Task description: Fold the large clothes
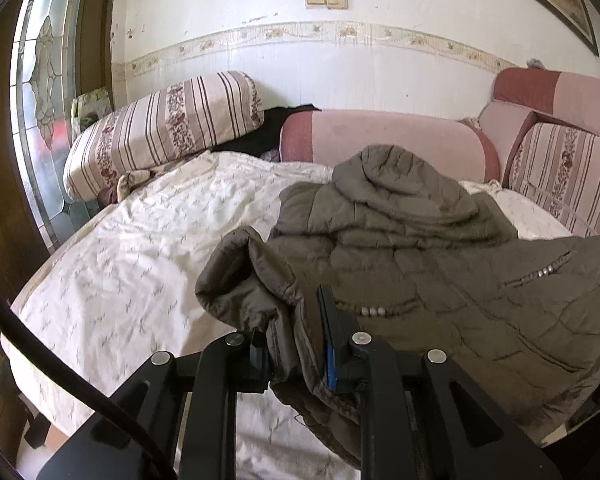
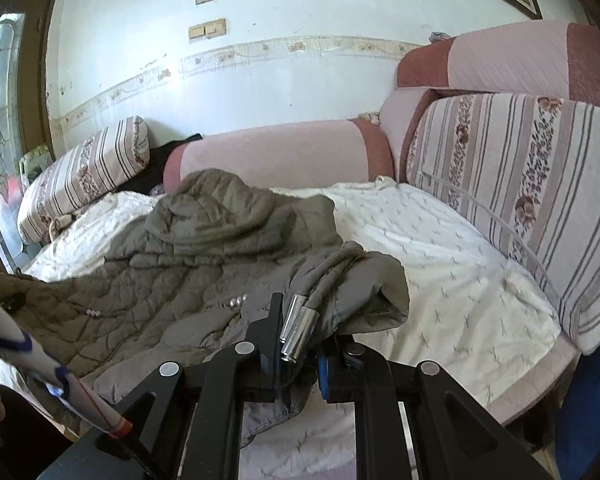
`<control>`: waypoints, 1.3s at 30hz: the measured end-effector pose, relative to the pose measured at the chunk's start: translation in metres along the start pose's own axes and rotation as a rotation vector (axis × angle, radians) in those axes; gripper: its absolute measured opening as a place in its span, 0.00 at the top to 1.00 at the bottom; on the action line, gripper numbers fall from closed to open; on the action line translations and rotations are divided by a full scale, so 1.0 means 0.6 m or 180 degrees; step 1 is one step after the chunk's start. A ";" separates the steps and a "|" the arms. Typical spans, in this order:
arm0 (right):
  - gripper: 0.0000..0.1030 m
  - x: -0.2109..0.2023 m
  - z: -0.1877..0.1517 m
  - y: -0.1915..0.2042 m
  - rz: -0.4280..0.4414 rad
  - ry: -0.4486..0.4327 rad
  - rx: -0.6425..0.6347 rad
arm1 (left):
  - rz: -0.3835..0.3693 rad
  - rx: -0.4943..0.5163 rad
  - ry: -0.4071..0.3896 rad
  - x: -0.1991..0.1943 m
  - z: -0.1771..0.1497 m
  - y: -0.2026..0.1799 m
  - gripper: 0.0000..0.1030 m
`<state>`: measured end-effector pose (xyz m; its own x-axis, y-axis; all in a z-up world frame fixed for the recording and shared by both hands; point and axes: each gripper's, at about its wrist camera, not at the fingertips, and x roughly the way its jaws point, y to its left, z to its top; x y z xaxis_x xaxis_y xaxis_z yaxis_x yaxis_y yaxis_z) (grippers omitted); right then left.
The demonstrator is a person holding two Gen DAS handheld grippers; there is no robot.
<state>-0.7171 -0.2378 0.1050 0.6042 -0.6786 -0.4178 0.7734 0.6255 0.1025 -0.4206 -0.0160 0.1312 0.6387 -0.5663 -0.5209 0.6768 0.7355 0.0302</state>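
Nearest to me, my left hand-held gripper (image 1: 296, 344) is clenched on a bunched fold of the olive quilted jacket (image 1: 440, 256) near its cuffed sleeve end (image 1: 236, 276). My right hand-held gripper (image 2: 300, 344) is clamped on the jacket's other near corner, with a cord ending in metal tips (image 2: 294, 328) dangling between its jaws. Beyond them the jacket sags across the white bedspread (image 1: 140, 248), its hood (image 1: 396, 176) crumpled at the far end toward the pink bolster (image 1: 380, 136). Striped cushions (image 2: 520, 184) sit to either side against the wall.

My worry is the grip: both pinches hold thick, slippery padding, so I judge the weight of the hanging body could drag fabric out of either clamp. The loose cord could also snag in the right jaws, and uneven lifting would skew the fold.
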 end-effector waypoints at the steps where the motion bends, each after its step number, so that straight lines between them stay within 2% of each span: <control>1: 0.87 0.002 0.010 -0.001 0.0017 -0.0022 0.0003 | -0.0001 -0.0006 -0.0018 0.001 0.007 -0.001 0.82; 9: 0.87 0.031 0.102 -0.012 0.0174 -0.0131 0.0108 | -0.0056 -0.0111 -0.0075 0.024 0.094 0.004 0.82; 16: 0.87 0.102 0.213 -0.013 0.0296 -0.0173 0.0219 | -0.0172 -0.0235 -0.0071 0.090 0.195 0.006 0.81; 21: 0.87 0.209 0.296 -0.007 0.0276 -0.0122 0.0266 | -0.0294 -0.0338 0.0029 0.180 0.292 -0.003 0.78; 24: 0.87 0.285 0.331 -0.017 0.0227 -0.0023 0.0370 | -0.0376 -0.0455 0.0133 0.247 0.357 -0.008 0.67; 26: 0.87 0.344 0.352 -0.027 0.0195 0.0074 0.0490 | -0.0417 -0.0576 0.0143 0.278 0.387 -0.002 0.52; 27: 0.87 0.379 0.362 -0.032 0.0167 0.0136 0.0561 | -0.0424 -0.0637 0.0125 0.294 0.402 0.004 0.49; 30: 0.87 0.463 0.380 -0.048 0.0093 0.0294 0.0737 | -0.0336 -0.0666 -0.0006 0.320 0.437 0.018 0.48; 34: 0.87 0.559 0.382 -0.059 -0.0045 0.0486 0.0847 | -0.0209 -0.0693 -0.0129 0.344 0.457 0.041 0.45; 39: 0.87 0.653 0.366 -0.059 -0.0173 0.0680 0.0916 | -0.0315 -0.0494 0.0042 0.404 0.423 0.001 0.45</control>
<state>-0.4660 -0.6103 0.1360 0.5306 -0.5929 -0.6058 0.8440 0.4361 0.3123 -0.1722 -0.2471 0.2217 0.5662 -0.6346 -0.5260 0.6709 0.7256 -0.1532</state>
